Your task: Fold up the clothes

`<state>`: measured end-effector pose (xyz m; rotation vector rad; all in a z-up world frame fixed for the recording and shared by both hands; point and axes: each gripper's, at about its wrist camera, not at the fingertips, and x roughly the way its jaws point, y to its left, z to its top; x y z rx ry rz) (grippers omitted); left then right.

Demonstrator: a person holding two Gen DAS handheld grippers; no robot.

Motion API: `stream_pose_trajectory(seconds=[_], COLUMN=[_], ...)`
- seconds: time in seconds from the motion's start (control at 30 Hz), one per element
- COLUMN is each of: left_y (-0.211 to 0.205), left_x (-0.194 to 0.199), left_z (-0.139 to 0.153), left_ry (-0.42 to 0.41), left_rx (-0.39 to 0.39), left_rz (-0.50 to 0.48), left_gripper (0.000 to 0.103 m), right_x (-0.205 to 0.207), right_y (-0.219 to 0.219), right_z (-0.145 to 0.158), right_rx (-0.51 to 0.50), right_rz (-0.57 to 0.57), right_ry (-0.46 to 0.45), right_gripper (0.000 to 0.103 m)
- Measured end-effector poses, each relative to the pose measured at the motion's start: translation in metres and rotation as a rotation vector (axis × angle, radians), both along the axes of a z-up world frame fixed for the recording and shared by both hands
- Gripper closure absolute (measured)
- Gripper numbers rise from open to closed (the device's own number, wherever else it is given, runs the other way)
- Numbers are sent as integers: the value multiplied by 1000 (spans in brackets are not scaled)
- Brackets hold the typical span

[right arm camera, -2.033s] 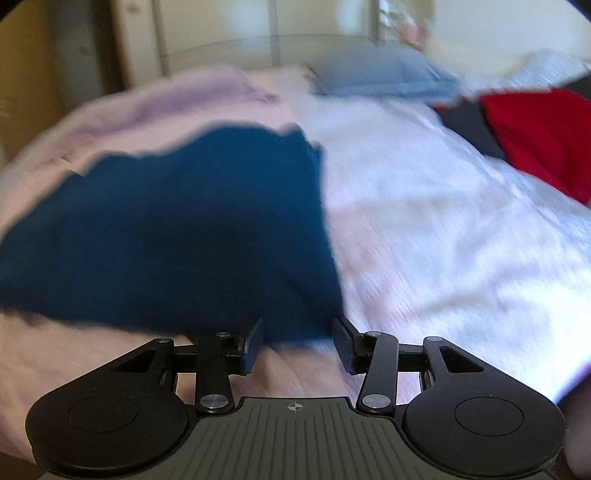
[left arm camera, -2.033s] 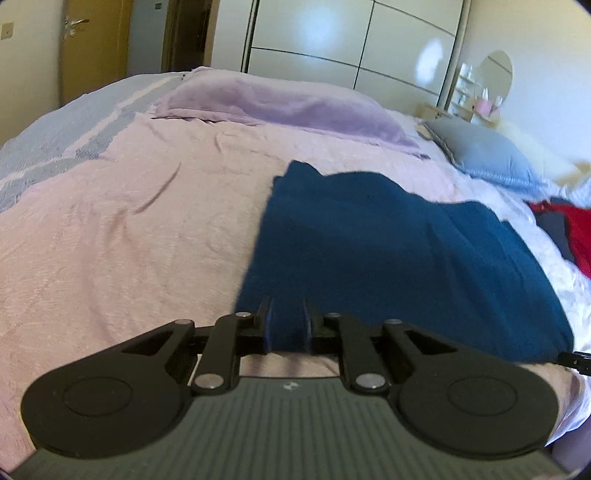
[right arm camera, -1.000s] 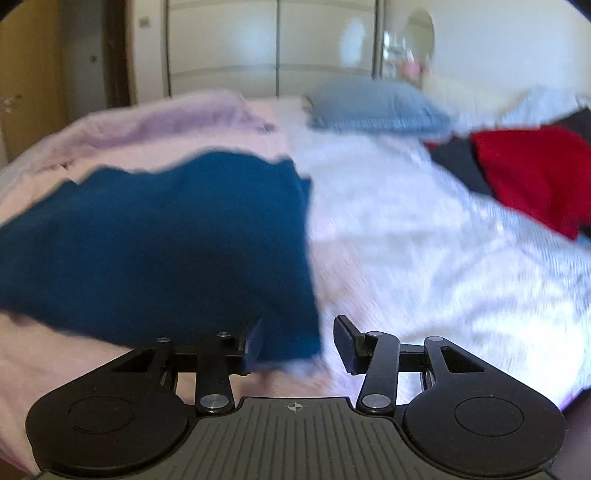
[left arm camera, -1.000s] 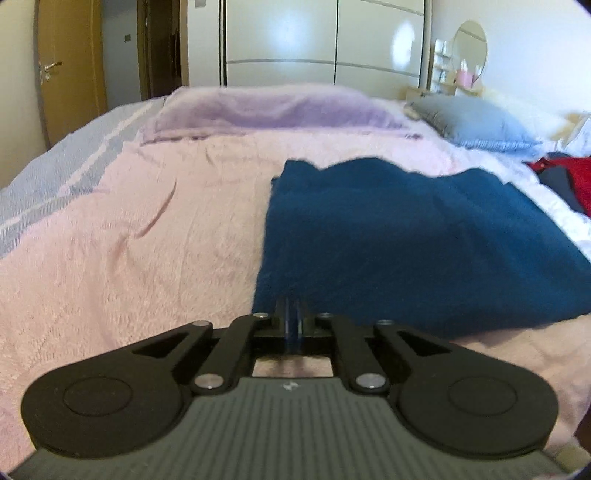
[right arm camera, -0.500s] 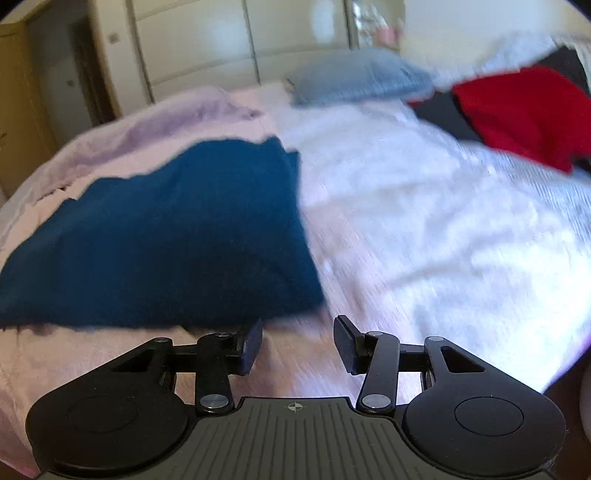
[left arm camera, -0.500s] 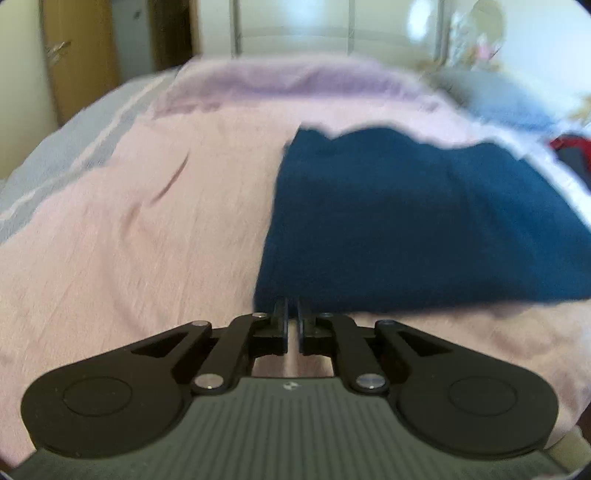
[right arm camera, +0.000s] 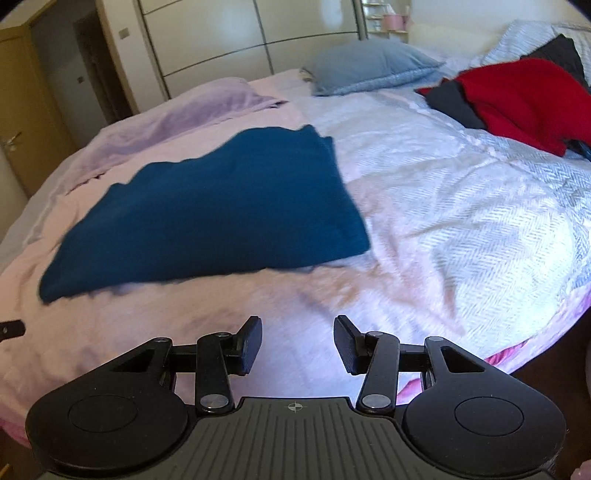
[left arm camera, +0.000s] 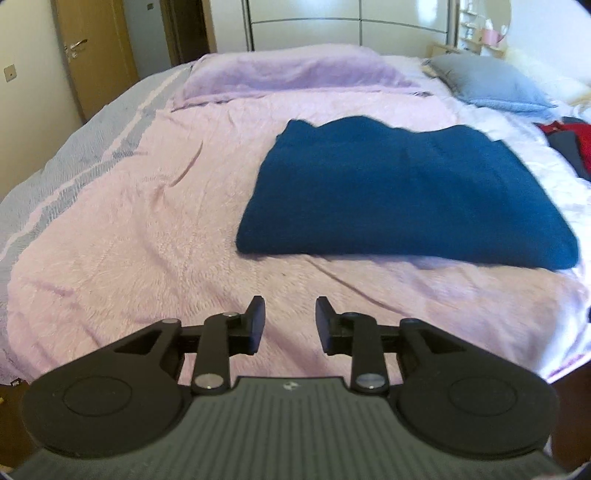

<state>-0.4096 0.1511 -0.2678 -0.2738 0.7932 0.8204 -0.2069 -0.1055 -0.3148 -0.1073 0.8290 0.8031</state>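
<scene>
A dark blue garment (left arm camera: pixel 402 192) lies folded flat on the pink bedspread (left arm camera: pixel 147 229), its near edge a folded one. My left gripper (left arm camera: pixel 290 314) hangs over bare bedspread short of that near edge; its jaws are opening and nothing is between them. In the right wrist view the same blue garment (right arm camera: pixel 221 206) lies ahead and to the left. My right gripper (right arm camera: pixel 297 332) stands open over the bedspread near the bed's front edge, apart from the garment, with nothing between its fingers.
A lilac blanket (left arm camera: pixel 295 74) and a blue-grey pillow (right arm camera: pixel 369 70) lie at the head of the bed. A red garment (right arm camera: pixel 524 99) on dark clothes is piled at the right. White wardrobe doors (left arm camera: pixel 351 22) and a wooden door (left arm camera: pixel 96 48) stand behind.
My left gripper let go of the blue garment's near corner, its jaws parted, and it drew back. My right gripper also pulled back, so the garment lies farther off in both views.
</scene>
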Motion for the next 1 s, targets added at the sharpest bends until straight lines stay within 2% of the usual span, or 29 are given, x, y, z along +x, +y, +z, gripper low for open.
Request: stream_pose_trajectory(seconds=[0.43,0.77,1.0], left_y=[-40,-61,-61], left_x=[-42,-57,-53], left_z=[22,35,34], left_ry=[-44,-90,-92], left_rx=[43,72,65], left_rz=[6,-18,-24], left_gripper=[73,72,71], right_x=[-44,-69,-68], right_y=[-19,-34,-38], right_z=[12,28,27], right_rx=[10,58,75], right_rz=[16,33,41], right_ry=[-9,-50,-49], right_gripper=[56,56,56])
